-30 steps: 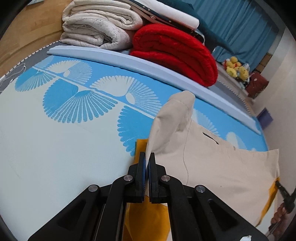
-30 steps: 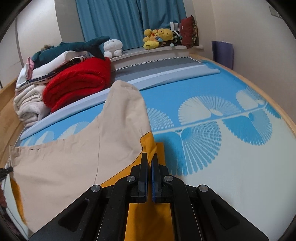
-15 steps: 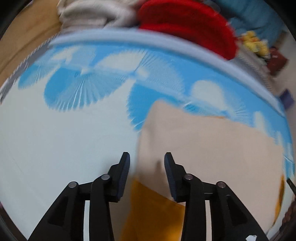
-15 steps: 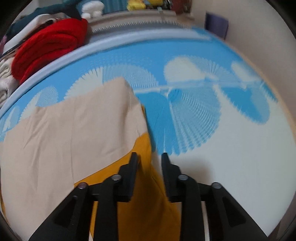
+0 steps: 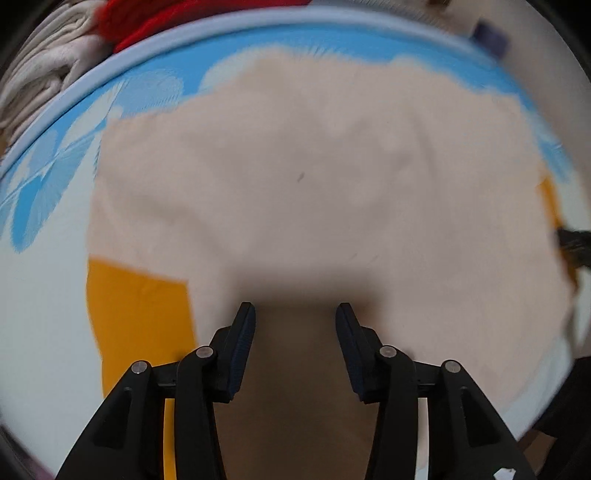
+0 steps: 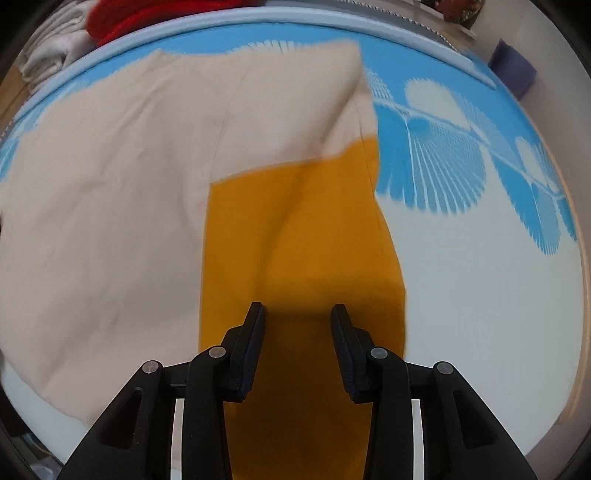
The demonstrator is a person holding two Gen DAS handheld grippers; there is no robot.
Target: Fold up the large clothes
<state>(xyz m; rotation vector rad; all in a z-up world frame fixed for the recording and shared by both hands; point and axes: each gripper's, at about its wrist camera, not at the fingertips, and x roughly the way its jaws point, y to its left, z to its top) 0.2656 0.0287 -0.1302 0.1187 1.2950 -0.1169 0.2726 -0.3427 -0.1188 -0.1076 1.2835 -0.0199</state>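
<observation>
A large beige garment [image 5: 314, 177] lies spread flat on the bed, with a mustard-yellow part [image 5: 136, 314] showing at its left edge. My left gripper [image 5: 294, 317] is open and empty, just above the beige cloth. In the right wrist view the beige garment [image 6: 129, 184] covers the left side and the yellow part [image 6: 295, 240] runs down the middle. My right gripper [image 6: 297, 317] is open and empty, above the yellow cloth.
The bed has a blue and white fan-patterned cover [image 6: 461, 166]. A red blanket [image 6: 122, 18] and white folded bedding [image 5: 37, 81] are stacked at the far left edge. A dark purple object [image 6: 513, 70] stands by the wall at the right.
Both grippers were shut on the garment's corners one second ago; they have opened, let the cloth drop flat, and now tilt down over it. The beige garment now lies spread out.
</observation>
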